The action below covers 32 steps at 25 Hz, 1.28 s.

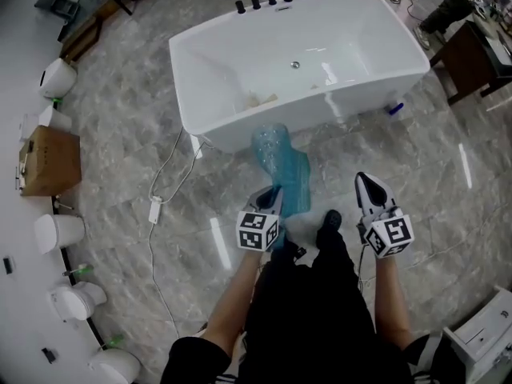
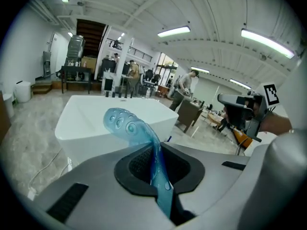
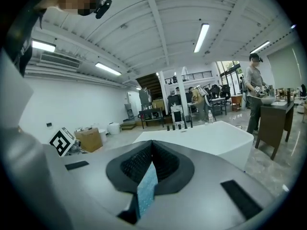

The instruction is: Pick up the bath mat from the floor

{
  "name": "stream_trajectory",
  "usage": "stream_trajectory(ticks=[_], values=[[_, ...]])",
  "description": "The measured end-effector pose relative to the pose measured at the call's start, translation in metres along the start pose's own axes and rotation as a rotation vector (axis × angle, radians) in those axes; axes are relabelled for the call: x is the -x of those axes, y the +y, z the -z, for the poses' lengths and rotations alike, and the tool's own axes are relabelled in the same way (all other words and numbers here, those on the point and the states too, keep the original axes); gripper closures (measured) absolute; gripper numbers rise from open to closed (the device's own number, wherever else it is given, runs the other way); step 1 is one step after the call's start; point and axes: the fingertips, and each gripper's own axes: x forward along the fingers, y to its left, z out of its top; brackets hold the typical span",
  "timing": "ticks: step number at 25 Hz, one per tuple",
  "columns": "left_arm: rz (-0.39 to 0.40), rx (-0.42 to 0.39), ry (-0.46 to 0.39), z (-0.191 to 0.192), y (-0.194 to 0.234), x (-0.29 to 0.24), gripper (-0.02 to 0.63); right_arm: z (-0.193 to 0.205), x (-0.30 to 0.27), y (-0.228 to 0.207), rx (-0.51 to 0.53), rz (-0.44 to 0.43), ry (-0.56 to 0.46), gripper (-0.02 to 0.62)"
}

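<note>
Grey marble floor point(image 1: 136, 158) is spread around a white bathtub point(image 1: 210, 86). At the left gripper point(image 2: 156, 166), the jaws are pinched shut on an edge of the translucent blue bath mat point(image 2: 125, 122). The mat is carried out ahead of them, its suction-cup end curled in the air before the tub. The right gripper point(image 3: 149, 169) is closed too, with only a thin teal sliver shown in its seam, and is kept apart from the mat. The lift seems largely done; next, the mat probably needs raising fully clear and steadying. Both forearms are held forward, side by side.
</note>
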Motion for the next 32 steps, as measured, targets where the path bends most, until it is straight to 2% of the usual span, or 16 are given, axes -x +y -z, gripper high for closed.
stream_trajectory(ticks=[5,13,17,20,24,27,32], values=[[0.017,-0.043,-0.103,-0.038,0.010,0.057,0.578,-0.027,-0.010,0.048,0.038,-0.037,-0.044,0.583],[0.043,-0.200,-0.308,-0.119,-0.002,0.131,0.577,-0.096,-0.024,0.112,0.108,-0.126,-0.161,0.583],[0.030,-0.227,-0.409,-0.160,0.006,0.174,0.575,-0.133,-0.026,0.144,0.151,-0.154,-0.216,0.583],[0.010,-0.245,-0.478,-0.190,0.013,0.202,0.574,-0.157,-0.028,0.150,0.156,-0.158,-0.232,0.583],[-0.028,-0.275,-0.528,-0.216,0.021,0.228,0.572,-0.179,-0.029,0.158,0.146,-0.182,-0.239,0.583],[-0.057,-0.269,-0.552,-0.229,0.034,0.241,0.571,-0.195,-0.033,0.166,0.174,-0.184,-0.260,0.583],[-0.092,-0.278,-0.557,-0.233,0.045,0.252,0.571,-0.205,-0.040,0.179,0.242,-0.174,-0.262,0.583]])
